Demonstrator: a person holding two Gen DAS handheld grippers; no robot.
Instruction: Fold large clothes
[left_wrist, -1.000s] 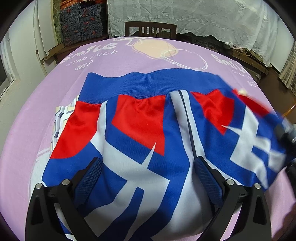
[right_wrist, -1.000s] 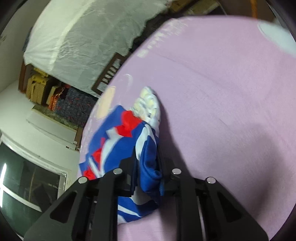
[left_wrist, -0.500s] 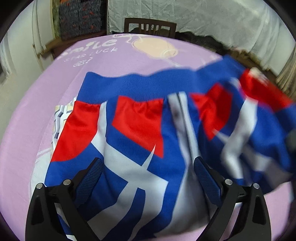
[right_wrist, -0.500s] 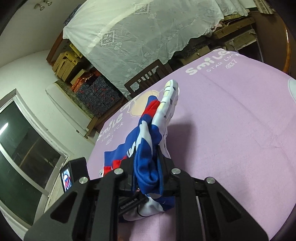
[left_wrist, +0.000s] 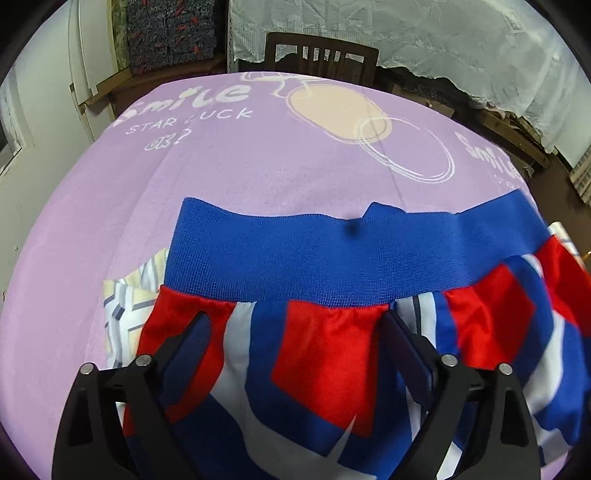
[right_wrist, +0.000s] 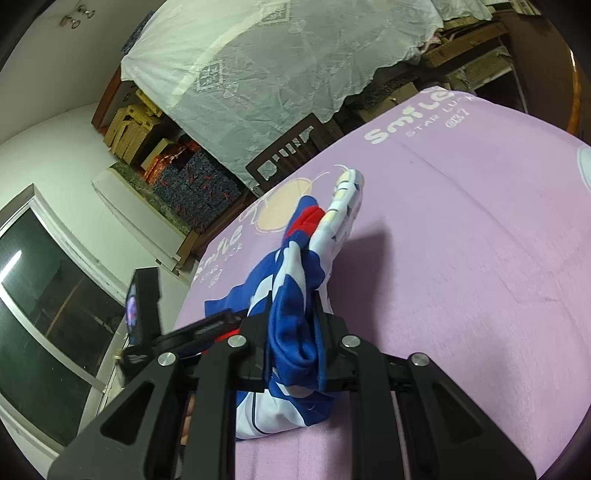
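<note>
- The left gripper (left_wrist: 295, 339) was poised over the red, white and blue jacket (left_wrist: 332, 369), its fingers spread wide apart with a red panel showing between them; whether the pads touched the cloth could not be told.
- The right gripper (right_wrist: 291, 347) had its jaws clamped on a bunched fold of the same jacket (right_wrist: 295, 332), the fabric rising from between the fingers.
- The ribbed blue hem band (left_wrist: 314, 258) ran across the garment just beyond the left fingers.
- A pale striped lining (left_wrist: 129, 302) showed at the jacket's left edge.
- The jacket lay on a lilac printed tablecloth (left_wrist: 221, 166) bearing the words "Smile" and "Star Luck".
- Beyond the table stood a dark wooden chair (left_wrist: 321, 55).
- A white lace cloth (right_wrist: 277, 55) covered stacked goods at the far wall.
- Cardboard boxes (right_wrist: 129, 122) stood beside it.
</note>
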